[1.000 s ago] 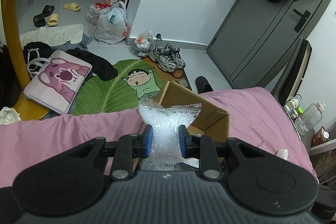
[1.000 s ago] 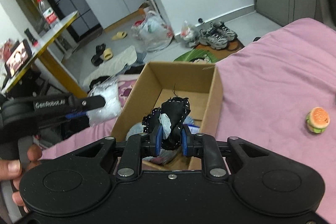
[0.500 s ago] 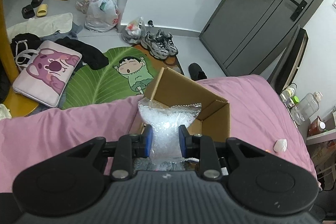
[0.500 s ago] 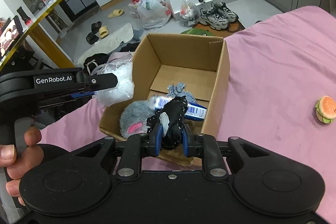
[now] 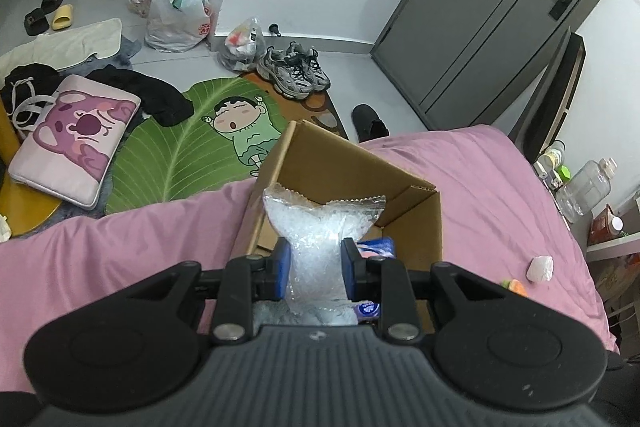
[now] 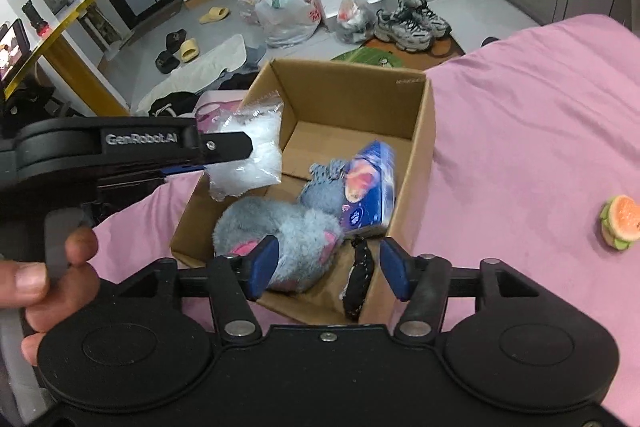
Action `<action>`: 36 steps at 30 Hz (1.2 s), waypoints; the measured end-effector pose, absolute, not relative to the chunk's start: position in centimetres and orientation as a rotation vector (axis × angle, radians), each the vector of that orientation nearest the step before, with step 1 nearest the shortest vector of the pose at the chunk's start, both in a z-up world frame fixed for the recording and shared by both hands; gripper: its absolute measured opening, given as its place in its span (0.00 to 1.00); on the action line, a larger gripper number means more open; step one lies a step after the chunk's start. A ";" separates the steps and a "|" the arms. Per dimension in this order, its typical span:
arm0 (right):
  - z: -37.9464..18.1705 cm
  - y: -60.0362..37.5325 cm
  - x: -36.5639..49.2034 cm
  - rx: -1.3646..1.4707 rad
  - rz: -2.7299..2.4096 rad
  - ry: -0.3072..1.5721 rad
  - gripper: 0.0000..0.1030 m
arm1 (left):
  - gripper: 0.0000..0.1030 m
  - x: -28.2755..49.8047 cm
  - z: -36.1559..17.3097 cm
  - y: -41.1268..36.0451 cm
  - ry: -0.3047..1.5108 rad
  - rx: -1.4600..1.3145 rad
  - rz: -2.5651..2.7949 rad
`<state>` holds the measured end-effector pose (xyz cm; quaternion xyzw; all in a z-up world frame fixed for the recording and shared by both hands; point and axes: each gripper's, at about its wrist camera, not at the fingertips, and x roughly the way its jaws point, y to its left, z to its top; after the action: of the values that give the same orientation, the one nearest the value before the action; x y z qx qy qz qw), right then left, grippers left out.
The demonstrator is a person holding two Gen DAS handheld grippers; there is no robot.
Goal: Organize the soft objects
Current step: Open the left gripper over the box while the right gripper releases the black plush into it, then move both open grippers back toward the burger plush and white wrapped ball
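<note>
Clear bead pouch [image 5: 320, 235] sits clamped in left gripper [image 5: 316, 269] above cardboard box [image 6: 420, 131]; right gripper [image 6: 326, 273] gapes.

"GenRobot.AI" is printed in white on the left hand-held gripper [image 6: 224, 151].

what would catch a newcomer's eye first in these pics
The cardboard box on the pink bed, with a grey plush and a blue pack inside. The left hand-held gripper holds a clear bag of white filling over it. A burger toy lies to the right.
</note>
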<state>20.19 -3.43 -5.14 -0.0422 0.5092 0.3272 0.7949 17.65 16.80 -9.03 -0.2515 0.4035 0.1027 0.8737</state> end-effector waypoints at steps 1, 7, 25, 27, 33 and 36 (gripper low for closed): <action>-5.0 -3.7 20.3 -0.079 0.702 1.098 0.55 | 0.25 17.8 -9.1 16.6 0.845 -0.520 0.212; -4.8 -4.3 20.9 -0.063 0.686 1.093 0.55 | 0.29 18.2 -9.3 16.4 0.856 -0.478 0.260; -2.0 -9.4 22.2 0.049 0.600 1.018 0.64 | 0.65 17.4 -5.9 13.9 0.852 -0.403 0.296; -1.6 -10.4 22.4 0.068 0.587 1.007 0.69 | 0.71 17.2 -5.5 13.4 0.853 -0.386 0.300; -0.8 -12.7 23.1 0.112 0.549 0.978 0.84 | 0.81 16.8 -4.0 11.8 0.838 -0.341 0.311; -0.4 -13.9 23.4 0.128 0.530 0.957 0.91 | 0.82 16.7 -3.1 11.0 0.824 -0.321 0.316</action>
<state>23.39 -13.95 -0.44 0.0607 0.4546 0.2519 0.8522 16.71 11.05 -3.14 -0.1547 0.3968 0.1524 0.8918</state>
